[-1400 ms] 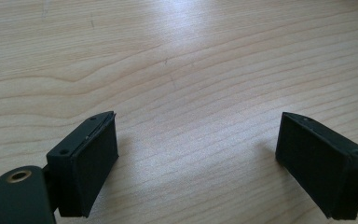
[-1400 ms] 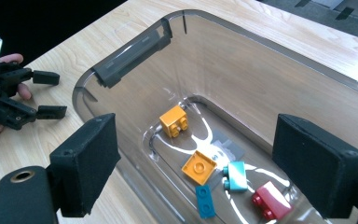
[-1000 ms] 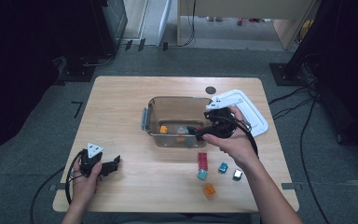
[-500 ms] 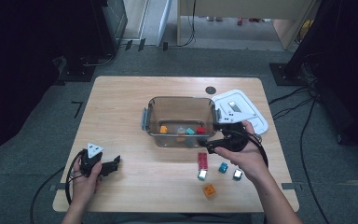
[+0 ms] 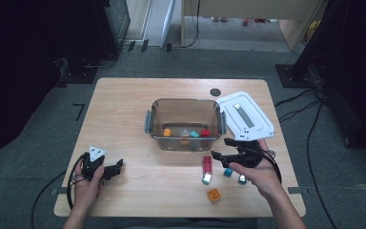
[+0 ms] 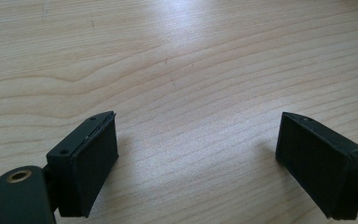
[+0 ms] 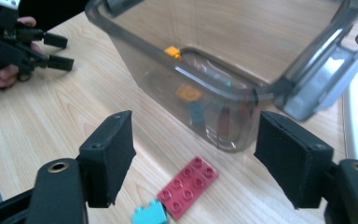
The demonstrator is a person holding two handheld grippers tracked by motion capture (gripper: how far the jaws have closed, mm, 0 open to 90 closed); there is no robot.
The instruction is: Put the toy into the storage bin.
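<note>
Two grippers are in use. The right gripper (image 5: 225, 155), its jaws apart with nothing between them and just now narrowing, hovers above the red flat brick (image 7: 188, 185), which lies on the table (image 5: 124, 114) just in front of the clear container (image 5: 185, 106). A teal brick (image 7: 149, 214) touches the red brick's near end; a grey brick (image 5: 207, 178) and an orange brick (image 5: 214, 194) lie farther from the container. The white lid (image 5: 244, 116) rests beside the container's right wall. The left gripper (image 5: 116, 167), jaws wide and empty, rests well left of the container.
</note>
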